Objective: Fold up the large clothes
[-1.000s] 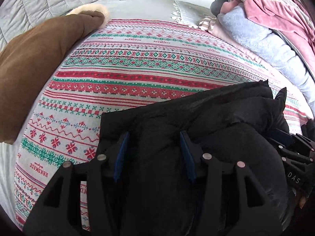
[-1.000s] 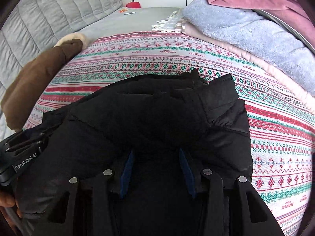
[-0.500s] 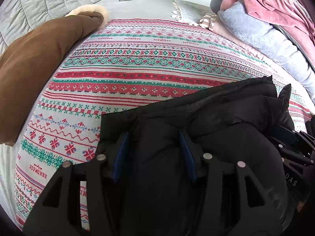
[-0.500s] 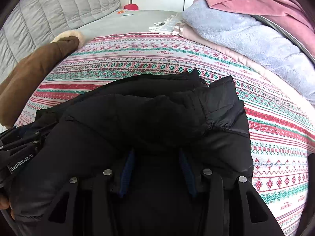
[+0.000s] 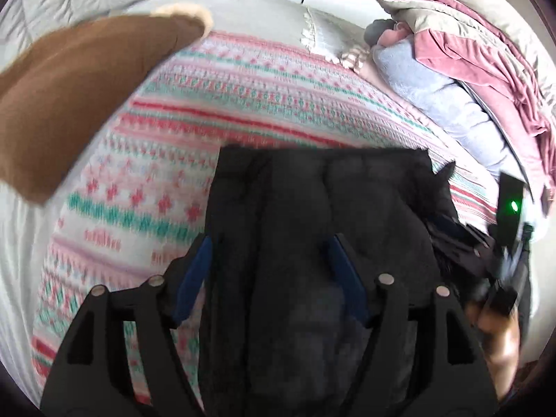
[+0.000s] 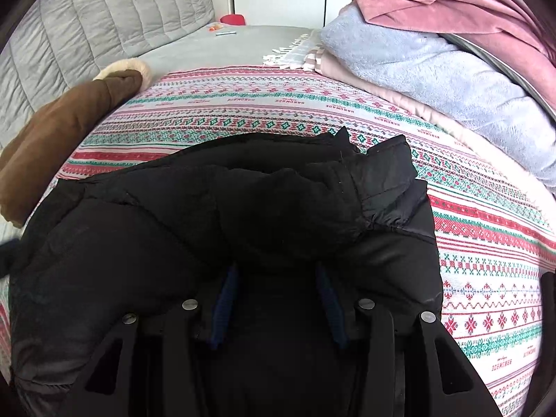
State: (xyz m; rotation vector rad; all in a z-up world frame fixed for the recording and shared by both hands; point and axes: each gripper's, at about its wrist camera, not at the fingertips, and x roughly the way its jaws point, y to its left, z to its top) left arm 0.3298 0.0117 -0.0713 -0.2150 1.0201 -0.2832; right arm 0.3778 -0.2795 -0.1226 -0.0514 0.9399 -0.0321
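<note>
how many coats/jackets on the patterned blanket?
2: black jacket near, under the camera; brown coat at the blanket's left edge. The pile at right may hide more.

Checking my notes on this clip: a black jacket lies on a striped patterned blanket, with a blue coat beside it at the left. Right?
Not quite: the coat at the left is brown, not blue, as the right wrist view shows. The black jacket on the patterned blanket is correct.

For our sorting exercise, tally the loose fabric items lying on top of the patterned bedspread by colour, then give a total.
Black: 1, the padded jacket
Brown: 1, the fleece-trimmed garment
Pale blue: 1, the fluffy blanket
Pink: 1, the velvety cover on the pile
Total: 4
Other layers in that pile are too hidden to count.
</note>
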